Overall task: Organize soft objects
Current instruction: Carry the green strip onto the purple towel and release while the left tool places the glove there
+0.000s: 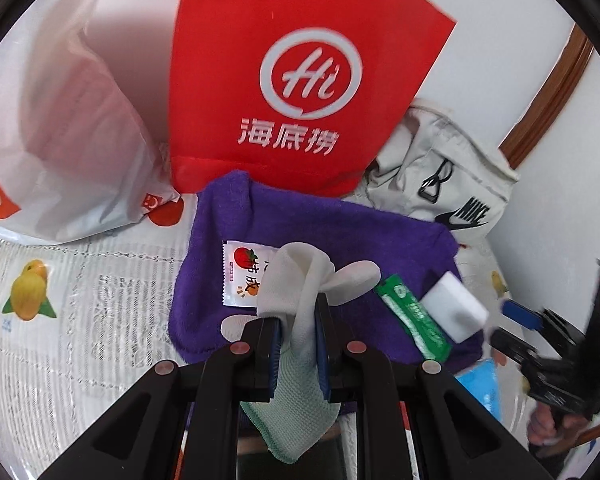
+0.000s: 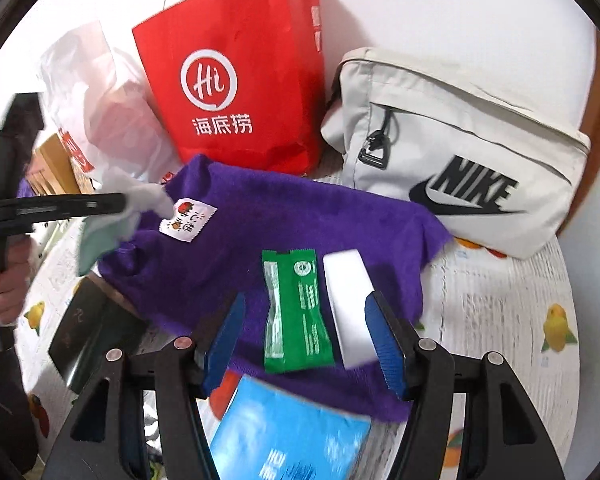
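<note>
Two claws: left claw (image 1: pixel 296 320) clamps white glove (image 1: pixel 300 280), cuff cut off; right claw (image 2: pixel 306 340) released, blue pack (image 2: pixel 284 436) blurred.

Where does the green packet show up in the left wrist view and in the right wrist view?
Left wrist view: green packet at lower right, on the purple towel, beside the white sponge.
Right wrist view: green packet at lower centre, between the open right tongs.
Shared landmark: red bag.

3 bags (image 2: pixel 236 80), 2 sachets (image 2: pixel 296 312), 1 towel (image 2: pixel 284 216).
</note>
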